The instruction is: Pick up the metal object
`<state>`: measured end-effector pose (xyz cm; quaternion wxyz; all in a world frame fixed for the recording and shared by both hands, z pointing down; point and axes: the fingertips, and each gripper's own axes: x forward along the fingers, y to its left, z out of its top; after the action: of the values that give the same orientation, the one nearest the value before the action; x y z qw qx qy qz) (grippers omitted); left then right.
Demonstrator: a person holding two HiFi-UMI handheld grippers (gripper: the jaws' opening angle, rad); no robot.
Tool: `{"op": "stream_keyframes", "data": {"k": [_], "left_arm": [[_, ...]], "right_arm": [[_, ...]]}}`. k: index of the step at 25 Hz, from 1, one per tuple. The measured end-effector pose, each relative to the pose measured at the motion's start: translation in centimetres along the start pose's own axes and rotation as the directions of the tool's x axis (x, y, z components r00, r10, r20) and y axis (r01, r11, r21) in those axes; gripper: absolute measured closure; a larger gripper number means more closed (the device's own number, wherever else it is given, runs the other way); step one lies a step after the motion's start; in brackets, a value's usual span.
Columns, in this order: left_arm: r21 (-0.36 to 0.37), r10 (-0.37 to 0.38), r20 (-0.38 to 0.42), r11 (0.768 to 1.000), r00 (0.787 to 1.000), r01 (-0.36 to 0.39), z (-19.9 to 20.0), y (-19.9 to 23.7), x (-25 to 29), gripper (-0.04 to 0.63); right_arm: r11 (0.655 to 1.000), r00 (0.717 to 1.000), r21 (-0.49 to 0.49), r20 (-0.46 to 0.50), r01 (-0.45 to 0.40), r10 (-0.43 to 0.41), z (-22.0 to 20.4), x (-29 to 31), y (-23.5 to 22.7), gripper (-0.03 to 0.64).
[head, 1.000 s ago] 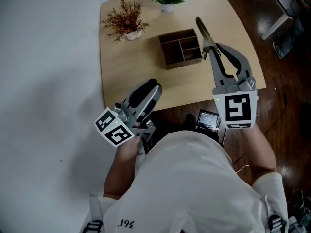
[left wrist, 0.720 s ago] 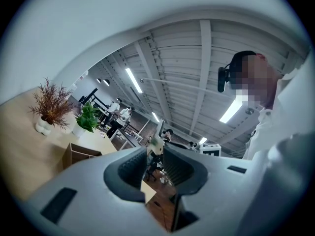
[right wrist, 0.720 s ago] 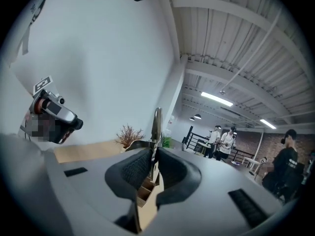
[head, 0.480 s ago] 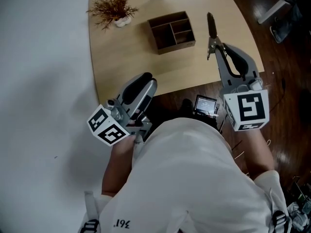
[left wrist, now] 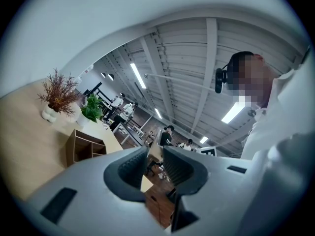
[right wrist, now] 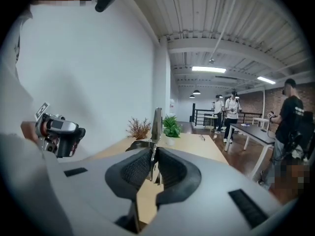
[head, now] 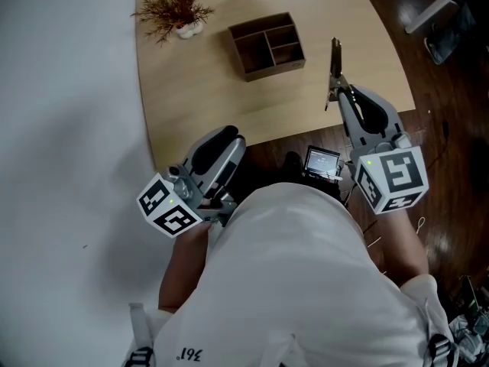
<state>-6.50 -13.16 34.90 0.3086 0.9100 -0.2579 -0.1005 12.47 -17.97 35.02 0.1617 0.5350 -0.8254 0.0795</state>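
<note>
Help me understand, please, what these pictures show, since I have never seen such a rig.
A person holds a hand-held claw in each hand; there is no robot arm. One picture looks down from a camera on the person's head; the other two come from cameras riding on each claw. On the wooden table stand a compartmented wooden box and a dried plant. The right claw is shut on a slim metal object, held up in the air. The left claw is open and empty, near the table's front edge.
</note>
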Motion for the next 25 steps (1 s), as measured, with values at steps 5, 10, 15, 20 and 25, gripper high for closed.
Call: {"op": "stream_keyframes", "data": {"k": [5, 10, 15, 20, 25], "left_arm": [[-0.004, 0.010, 0.002, 1.000, 1.000, -0.010, -0.2, -0.6, -0.5, 0.514], [-0.013, 0.015, 0.000, 1.000, 1.000, -0.015, -0.3, 0.1, -0.4, 0.514], [-0.011, 0.011, -0.006, 1.000, 1.000, -0.011, -0.3, 0.2, -0.5, 0.514], [-0.015, -0.002, -0.018, 1.000, 1.000, 0.001, -0.3, 0.2, -0.1, 0.514], [-0.013, -0.010, -0.027, 1.000, 1.000, 0.009, -0.3, -0.4, 0.0, 0.514]], "right_arm": [[0.989, 0.999, 0.143, -0.010, -0.049, 0.051, -1.0, -1.1, 0.3, 0.574], [0.981, 0.997, 0.184, -0.023, -0.068, 0.074, -1.4, -0.7, 0.5, 0.574], [0.979, 0.997, 0.194, -0.014, -0.067, 0.072, -1.2, -0.7, 0.6, 0.574], [0.979, 0.998, 0.195, -0.015, -0.064, 0.068, -0.9, -0.5, 0.4, 0.574], [0.979, 0.998, 0.194, -0.006, -0.064, 0.066, -0.6, -0.7, 0.5, 0.574]]}}
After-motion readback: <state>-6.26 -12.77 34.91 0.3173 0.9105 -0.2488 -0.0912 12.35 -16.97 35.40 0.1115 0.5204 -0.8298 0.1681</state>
